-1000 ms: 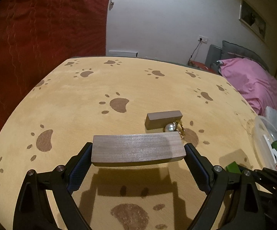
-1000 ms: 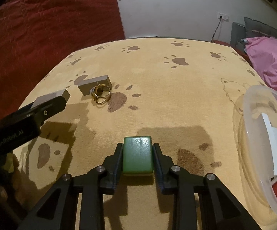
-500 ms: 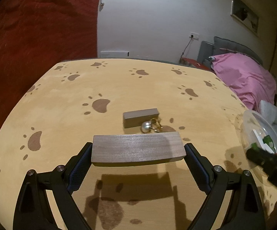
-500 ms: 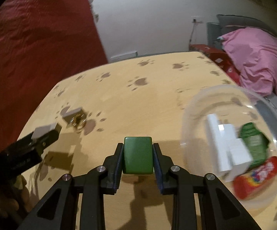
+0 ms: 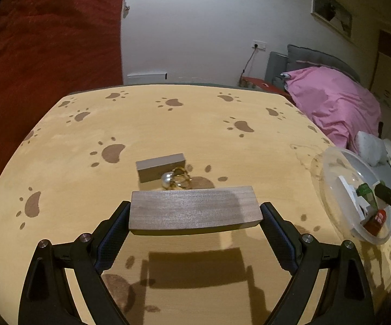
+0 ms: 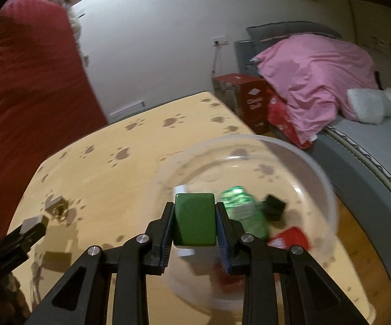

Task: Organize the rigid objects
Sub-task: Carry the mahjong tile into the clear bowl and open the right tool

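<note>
Two grippers | left (image 5: 195, 214) pinches long wooden block (image 5: 194, 210) | right (image 6: 195, 223) pinches green tile (image 6: 194, 218) above clear bowl (image 6: 328, 187) | pearl ring (image 5: 175, 180) at 12 o'clock

A bedroom at home.
A bed (image 6: 363, 146) with a heaped pink duvet (image 5: 333, 103) and grey headboard (image 5: 317, 57) stands beside the paw-print bench (image 5: 195, 124); a red curtain (image 5: 46, 40), wall socket (image 5: 259, 44) and framed picture (image 5: 331, 13) line the walls.

- Two grey wooden blocks (image 5: 194, 211) (image 5: 160, 166) are counted.
- One green block (image 6: 194, 222) is counted.
- One clear bowl (image 6: 328, 187) is counted.
- One pearl ring (image 5: 174, 179) is counted.
</note>
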